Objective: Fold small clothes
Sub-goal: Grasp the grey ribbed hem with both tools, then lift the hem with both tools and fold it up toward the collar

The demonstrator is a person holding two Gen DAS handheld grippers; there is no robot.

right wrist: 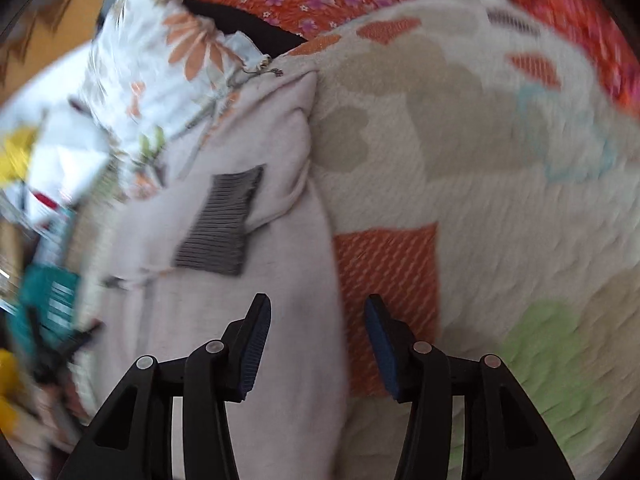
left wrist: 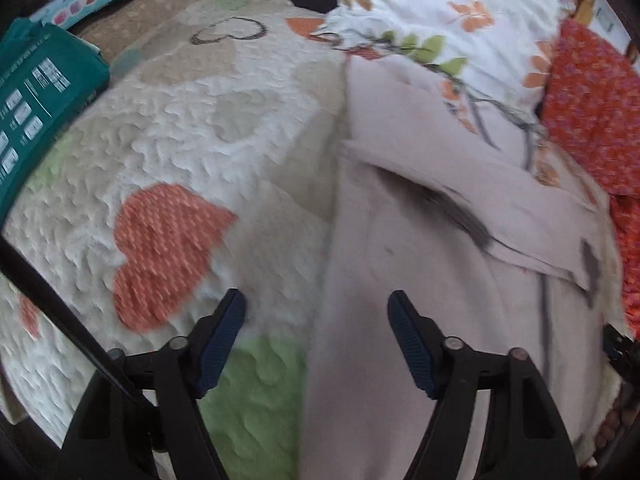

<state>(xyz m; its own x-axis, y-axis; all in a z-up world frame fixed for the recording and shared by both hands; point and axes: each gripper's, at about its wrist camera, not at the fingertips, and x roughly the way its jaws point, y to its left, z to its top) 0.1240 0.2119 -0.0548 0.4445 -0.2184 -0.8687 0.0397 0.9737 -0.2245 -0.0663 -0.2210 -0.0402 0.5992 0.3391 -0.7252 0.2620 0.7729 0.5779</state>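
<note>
A pale pink garment [left wrist: 420, 248] lies on a quilted bedspread with heart patches [left wrist: 208, 128], with one layer folded over across it. My left gripper [left wrist: 316, 304] is open and empty, straddling the garment's left edge. In the right wrist view the same garment [right wrist: 256, 264] shows a grey striped patch [right wrist: 220, 220] and a folded part at its far end. My right gripper [right wrist: 318, 308] is open and empty over the garment's right edge, with the bedspread [right wrist: 480, 184] beside it.
A white floral pillow [left wrist: 440, 12] and a red floral cloth [left wrist: 588, 112] lie beyond the garment. A teal box [left wrist: 36, 100] sits at the left edge of the bed. Blurred clutter [right wrist: 44, 200] shows left in the right wrist view.
</note>
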